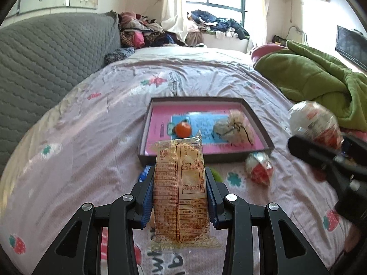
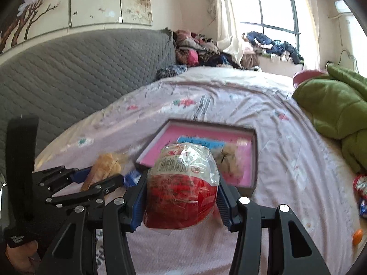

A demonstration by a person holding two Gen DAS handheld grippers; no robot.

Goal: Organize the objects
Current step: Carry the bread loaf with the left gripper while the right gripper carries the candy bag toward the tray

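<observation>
Now the left gripper (image 1: pixel 180 189) was clamped on a long orange packet (image 1: pixel 181 190), its length aimed straight at the tray (image 1: pixel 146 123) just ahead; the right gripper (image 2: pixel 181 188) squeezed a round wrapped snack (image 2: pixel 182 185), its near tray (image 2: pixel 253 160) corner closer still.

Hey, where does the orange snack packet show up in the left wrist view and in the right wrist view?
Left wrist: orange snack packet bottom center, clamped in the left hand-held gripper.
Right wrist: lower left, in that same hand-held gripper.
Shared landmark: pink-lined tray just beyond it.
</observation>
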